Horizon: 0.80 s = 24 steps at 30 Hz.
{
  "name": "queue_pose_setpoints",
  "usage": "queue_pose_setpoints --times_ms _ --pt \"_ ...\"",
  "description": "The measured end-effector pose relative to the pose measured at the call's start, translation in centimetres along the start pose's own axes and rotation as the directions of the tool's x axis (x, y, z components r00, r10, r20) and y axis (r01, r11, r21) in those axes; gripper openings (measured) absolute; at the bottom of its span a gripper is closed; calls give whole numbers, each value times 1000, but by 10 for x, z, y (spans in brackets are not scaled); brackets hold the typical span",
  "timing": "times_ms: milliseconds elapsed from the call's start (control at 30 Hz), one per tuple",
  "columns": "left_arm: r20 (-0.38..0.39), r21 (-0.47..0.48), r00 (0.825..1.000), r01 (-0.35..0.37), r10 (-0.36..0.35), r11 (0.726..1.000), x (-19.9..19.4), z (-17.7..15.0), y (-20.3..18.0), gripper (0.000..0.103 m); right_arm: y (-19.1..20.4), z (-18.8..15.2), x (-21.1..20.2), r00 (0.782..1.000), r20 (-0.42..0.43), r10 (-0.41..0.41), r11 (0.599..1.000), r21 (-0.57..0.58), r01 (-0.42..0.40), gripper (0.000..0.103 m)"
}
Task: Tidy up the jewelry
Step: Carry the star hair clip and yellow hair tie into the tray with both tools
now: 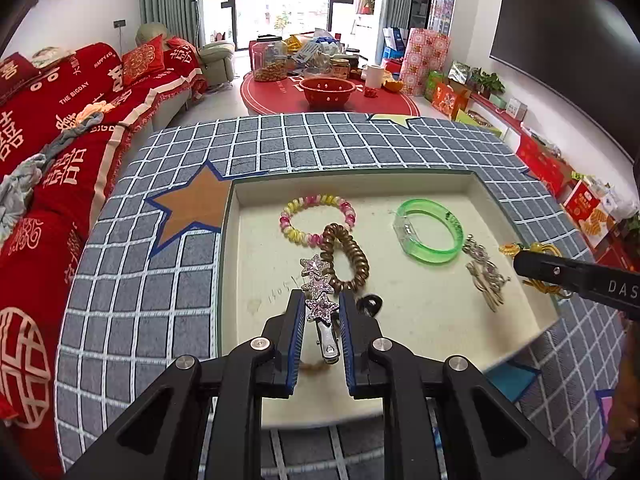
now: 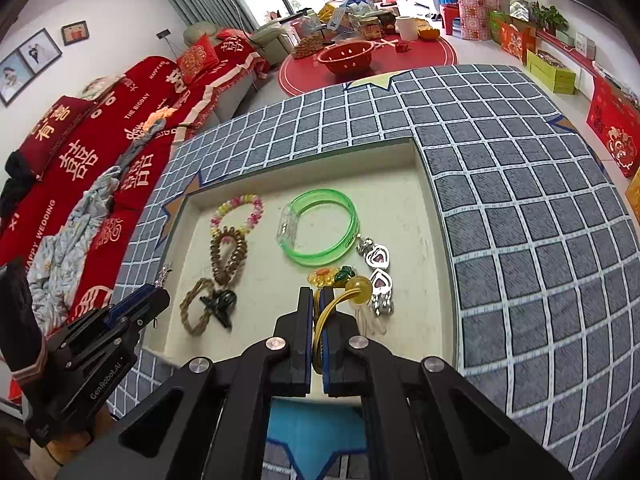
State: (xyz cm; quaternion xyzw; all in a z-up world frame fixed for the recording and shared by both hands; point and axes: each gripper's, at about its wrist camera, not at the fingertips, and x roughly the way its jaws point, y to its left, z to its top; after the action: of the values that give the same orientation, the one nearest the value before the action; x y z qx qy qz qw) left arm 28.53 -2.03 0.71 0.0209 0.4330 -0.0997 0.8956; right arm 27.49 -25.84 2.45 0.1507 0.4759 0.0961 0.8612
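A: What writing can you read?

B: "DAS" on the right tool (image 1: pixel 520 266) as the left camera sees it, "GenRobot.AI" on the left tool (image 2: pixel 160 296) in the right view. The red sofa cover (image 1: pixel 60 120) says "THE BIGDAY" and "HAPPY WEDDING".

A: And the tools?

B: Left one is closed on a silver hair clip with pink rhinestone stars (image 1: pixel 318 292). Right one pinches a gold elastic hair tie with an amber bead (image 2: pixel 348 292). Both are over the shallow cream tray (image 1: pixel 400 188) on the grey checked table (image 1: pixel 280 144), where a green translucent bangle (image 1: pixel 430 232) lies.
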Motion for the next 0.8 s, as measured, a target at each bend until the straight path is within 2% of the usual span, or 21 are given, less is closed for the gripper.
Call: queue_pose_setpoints --times_ms 200,433,800 --pt "-25 -1 1000 -18 18 1000 26 10 1 30 -9 14 25 999 -27 -25 1000 12 25 4" --pt "-41 23 998 -51 52 998 43 8 2 30 -14 12 53 996 -68 -63 998 9 64 3" --pt "-56 52 995 -75 78 996 50 5 -5 30 -15 10 57 995 -69 -79 997 17 80 4"
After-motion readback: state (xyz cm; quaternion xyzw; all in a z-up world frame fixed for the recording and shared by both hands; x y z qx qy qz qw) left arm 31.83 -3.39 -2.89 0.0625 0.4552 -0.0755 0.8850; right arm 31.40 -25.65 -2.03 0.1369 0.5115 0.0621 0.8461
